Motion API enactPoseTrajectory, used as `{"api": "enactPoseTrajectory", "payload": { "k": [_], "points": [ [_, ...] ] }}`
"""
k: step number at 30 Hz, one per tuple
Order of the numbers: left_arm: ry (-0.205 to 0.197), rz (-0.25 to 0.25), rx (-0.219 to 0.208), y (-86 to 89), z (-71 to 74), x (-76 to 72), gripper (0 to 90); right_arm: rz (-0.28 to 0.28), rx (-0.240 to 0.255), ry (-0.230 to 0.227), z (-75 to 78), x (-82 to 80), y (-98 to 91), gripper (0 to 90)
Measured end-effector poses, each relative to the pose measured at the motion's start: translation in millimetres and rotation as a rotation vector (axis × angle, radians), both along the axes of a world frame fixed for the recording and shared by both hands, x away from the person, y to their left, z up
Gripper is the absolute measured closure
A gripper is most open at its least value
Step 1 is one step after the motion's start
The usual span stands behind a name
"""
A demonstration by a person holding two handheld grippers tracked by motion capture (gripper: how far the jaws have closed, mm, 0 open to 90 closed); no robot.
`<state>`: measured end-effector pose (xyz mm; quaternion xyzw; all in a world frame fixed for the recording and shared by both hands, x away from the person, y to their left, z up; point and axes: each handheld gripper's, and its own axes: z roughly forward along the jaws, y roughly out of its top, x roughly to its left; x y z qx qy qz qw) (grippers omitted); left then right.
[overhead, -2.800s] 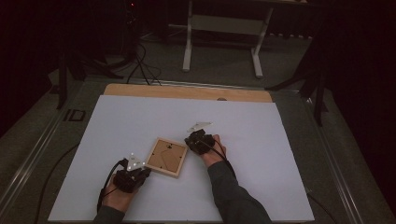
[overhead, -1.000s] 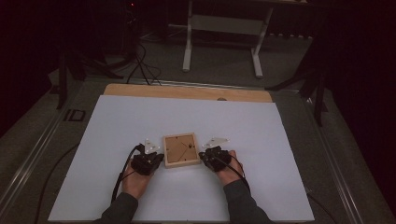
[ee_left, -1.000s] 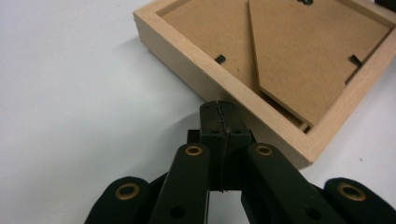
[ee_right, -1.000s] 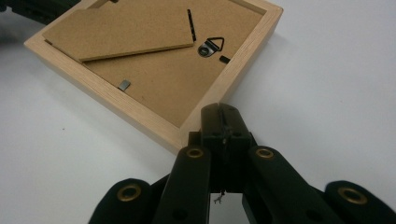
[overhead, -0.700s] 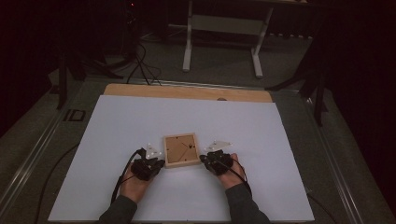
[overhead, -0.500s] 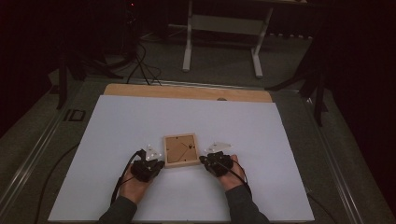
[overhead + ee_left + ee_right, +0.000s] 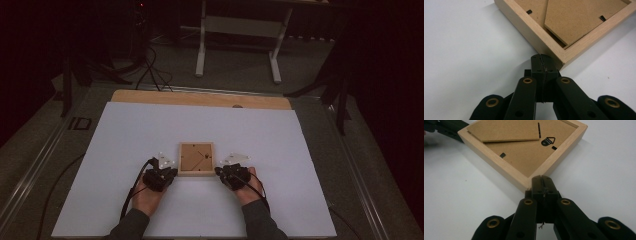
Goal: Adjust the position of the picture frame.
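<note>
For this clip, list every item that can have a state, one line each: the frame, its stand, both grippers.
wooden picture frame: lying flat, back side up, on the white table sheet.
easel stand: folded flat against the frame's backing.
left gripper: jaws shut, empty, tip at the frame's near left corner.
right gripper: jaws shut, empty, tip at the frame's near right corner.

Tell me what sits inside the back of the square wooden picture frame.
The square wooden picture frame holds a brown backing board with a fold-out stand flap and a metal hanger. Anything beneath the board is covered.
</note>
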<state>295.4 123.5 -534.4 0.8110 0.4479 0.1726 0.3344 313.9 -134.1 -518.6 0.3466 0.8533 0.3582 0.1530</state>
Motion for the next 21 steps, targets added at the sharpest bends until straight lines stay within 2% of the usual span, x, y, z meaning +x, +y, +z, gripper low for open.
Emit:
{"api": "enactPoseTrajectory", "payload": {
  "k": [9,17,21],
  "points": [
    [-0.013,-0.002,0.005,-6.4,-0.6,3.4,89.9,-0.022,0.017,0.004,-0.8,3.2,-6.4,90.0],
    [-0.005,0.009,-0.02,-2.8,-1.3,7.1,89.9,-0.023,0.037,0.006,-1.9,5.8,-6.6,90.0],
    [-0.005,0.015,-0.015,-2.2,-1.1,7.1,89.9,-0.022,0.044,0.006,-2.4,6.4,-5.6,90.0]
  ]
}}
